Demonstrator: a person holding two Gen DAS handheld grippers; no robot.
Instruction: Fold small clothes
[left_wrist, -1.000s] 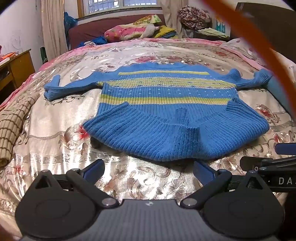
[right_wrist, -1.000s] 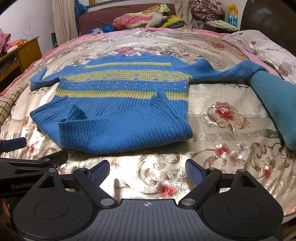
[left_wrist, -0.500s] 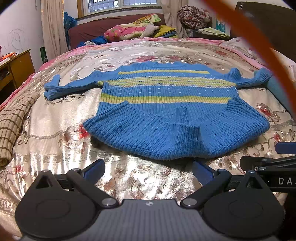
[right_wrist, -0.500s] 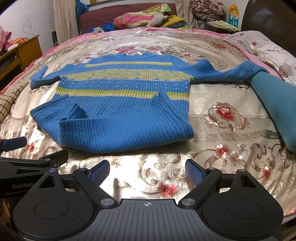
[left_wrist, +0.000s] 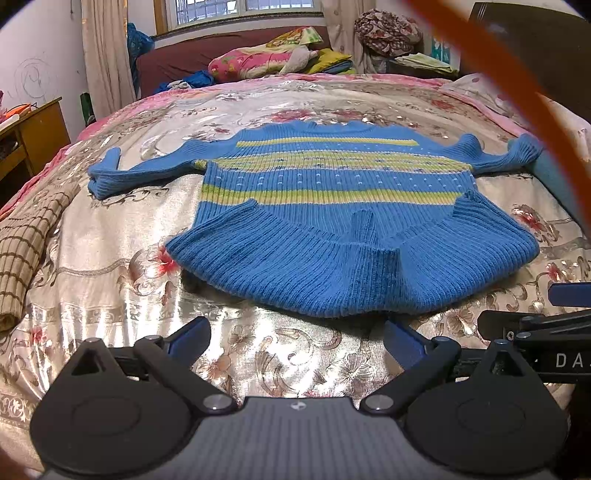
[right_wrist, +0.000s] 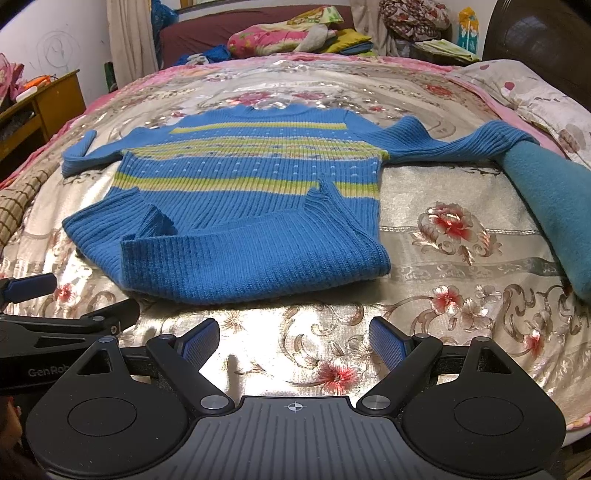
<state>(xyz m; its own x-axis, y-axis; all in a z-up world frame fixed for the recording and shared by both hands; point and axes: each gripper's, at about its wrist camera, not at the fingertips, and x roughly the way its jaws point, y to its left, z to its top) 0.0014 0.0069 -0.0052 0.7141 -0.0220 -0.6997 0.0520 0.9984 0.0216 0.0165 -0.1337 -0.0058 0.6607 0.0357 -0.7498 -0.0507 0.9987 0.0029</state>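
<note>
The left gripper (left_wrist: 297, 341) and the right gripper (right_wrist: 293, 341) are both spread wide, grasping nothing, near the bed (right_wrist: 461, 236). The sweater (right_wrist: 236, 206) lies on the bed, bottom part folded up, sleeves spread out.

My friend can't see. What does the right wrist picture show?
A blue sweater with yellow stripes lies on a flowery bedspread, its bottom edge folded up and its sleeves spread out. The open right gripper hovers in front, holding nothing.
</note>
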